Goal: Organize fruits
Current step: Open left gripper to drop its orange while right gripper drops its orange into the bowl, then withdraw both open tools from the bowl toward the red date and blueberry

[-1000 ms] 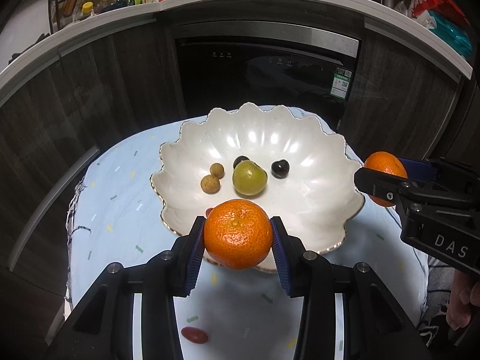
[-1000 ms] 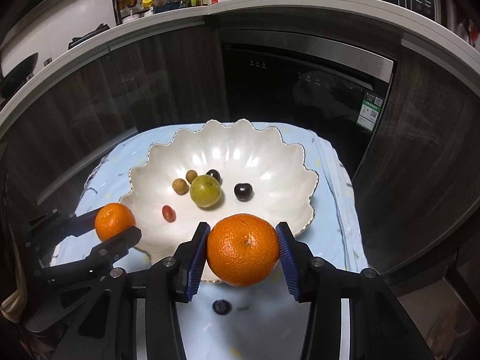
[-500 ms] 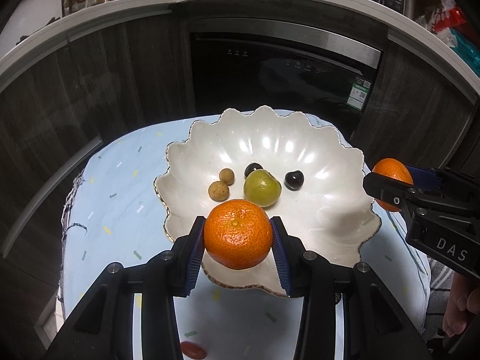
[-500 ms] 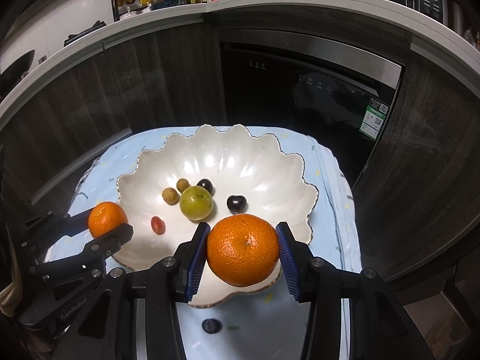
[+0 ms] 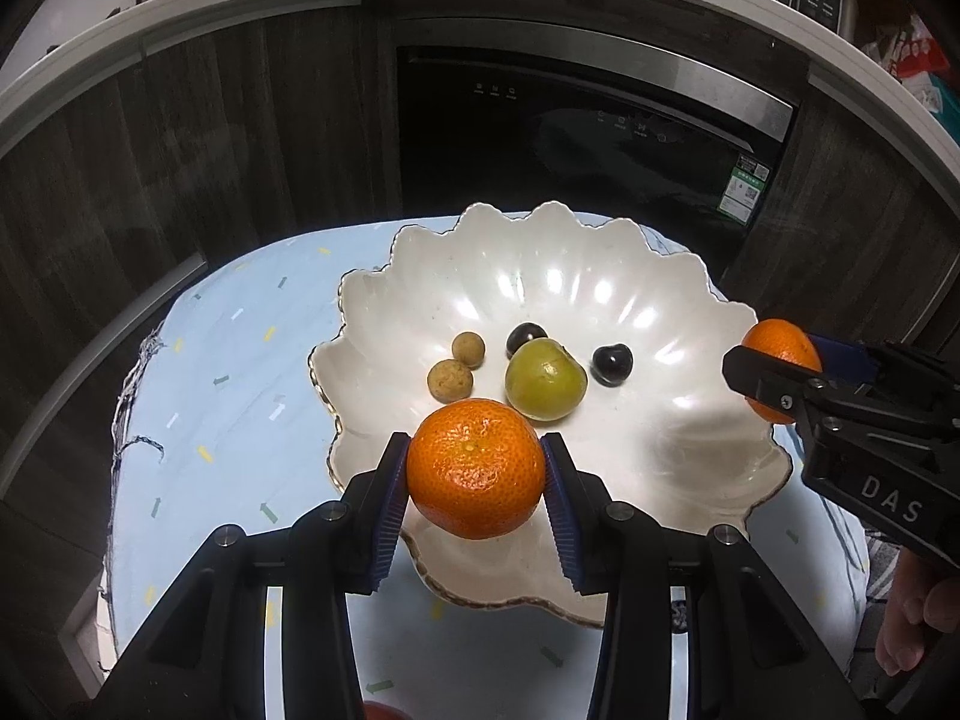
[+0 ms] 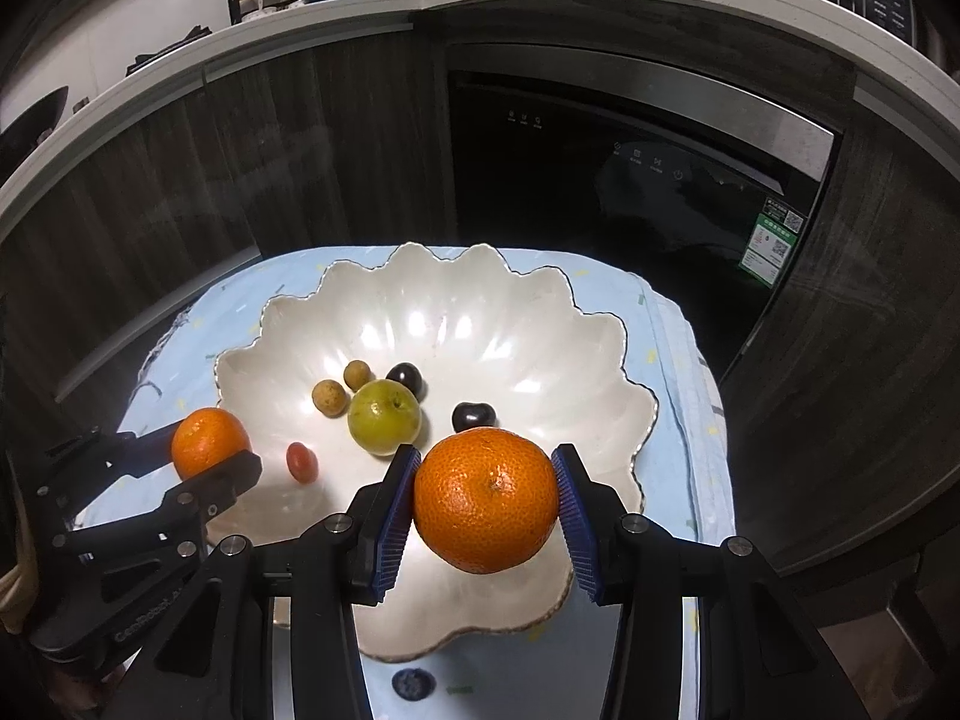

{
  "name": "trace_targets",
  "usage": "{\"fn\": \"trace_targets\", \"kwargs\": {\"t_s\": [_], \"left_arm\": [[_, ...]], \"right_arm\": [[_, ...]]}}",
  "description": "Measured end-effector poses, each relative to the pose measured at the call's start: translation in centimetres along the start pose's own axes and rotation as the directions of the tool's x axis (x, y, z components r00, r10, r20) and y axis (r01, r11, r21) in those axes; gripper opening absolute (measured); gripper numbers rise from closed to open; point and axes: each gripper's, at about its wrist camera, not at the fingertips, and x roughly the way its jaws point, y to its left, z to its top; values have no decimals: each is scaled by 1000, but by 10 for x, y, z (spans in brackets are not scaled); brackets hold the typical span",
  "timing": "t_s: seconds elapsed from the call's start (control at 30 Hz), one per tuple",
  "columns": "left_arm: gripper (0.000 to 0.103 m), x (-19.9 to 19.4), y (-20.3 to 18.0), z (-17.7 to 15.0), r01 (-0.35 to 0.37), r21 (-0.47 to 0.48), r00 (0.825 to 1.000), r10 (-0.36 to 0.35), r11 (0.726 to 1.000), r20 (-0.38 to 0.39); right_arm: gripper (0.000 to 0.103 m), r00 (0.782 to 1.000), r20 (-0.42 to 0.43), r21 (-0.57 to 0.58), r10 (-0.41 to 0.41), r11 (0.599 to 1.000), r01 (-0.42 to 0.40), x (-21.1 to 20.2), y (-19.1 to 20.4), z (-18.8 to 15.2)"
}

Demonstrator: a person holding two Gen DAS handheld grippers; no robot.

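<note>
Mandarins fill both claws. In my left wrist view the left gripper (image 5: 477,471) sits at lower centre, its blue pads closed against the sides of an orange mandarin (image 5: 477,468), which hangs over the near rim of the white scalloped bowl (image 5: 600,276). At the right edge of that view I see the right gripper (image 5: 786,369), clamped on a second mandarin (image 5: 777,348) just over the bowl's right rim.

From my right wrist view the right gripper (image 6: 486,501) is at lower centre, pads pressed to its mandarin (image 6: 486,498), above the bowl's (image 6: 480,300) near part. The left gripper (image 6: 213,450) shows at the lower left, gripping its mandarin (image 6: 207,441) over the bowl's left rim.

Inside the bowl I count a green fruit (image 6: 384,417) at the middle, two small brown fruits (image 6: 330,399) touching each other just to its upper left, one dark cherry (image 6: 405,377) right behind it and another dark cherry (image 6: 474,417) to its right. A small red fruit (image 6: 302,462) lies in the bowl's lower left part. The bowl stands on a pale blue cloth (image 5: 228,372) with coloured flecks. A dark blue berry (image 6: 413,684) lies on the cloth at the bottom of the right wrist view, in front of the bowl.
</note>
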Motion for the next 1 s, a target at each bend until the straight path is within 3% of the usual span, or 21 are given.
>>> {"fn": "trace_targets", "kwargs": {"t_s": [0.17,0.3,0.4,0.47,0.53,0.8,1.0], "left_arm": [[44,3,2,2,9,-4,1000,-10,1000,-7],[69,-2,2,4,11,-10,1000,-11,1000,23],[76,-5,2,6,8,-3,999,-8,1000,33],[81,-8,4,6,7,-9,999,-7,1000,37],[88,-11,5,6,4,-17,999,-3,1000,43],[99,-21,10,8,-11,-37,998,13,999,60],[99,-32,7,8,-29,-16,996,30,999,85]], "right_arm": [[46,1000,-11,-3,8,1000,-8,8,1,2],[47,1000,-21,-7,16,1000,-16,12,2,1],[47,999,-31,-5,7,1000,-7,13,2,1],[53,999,-38,5,-8,1000,9,14,0,1],[71,1000,-13,23,-3,1000,3,10,-4,2],[74,999,27,46,-33,998,32,-2,-6,7],[74,998,38,82,-45,996,42,-9,-11,5]]}}
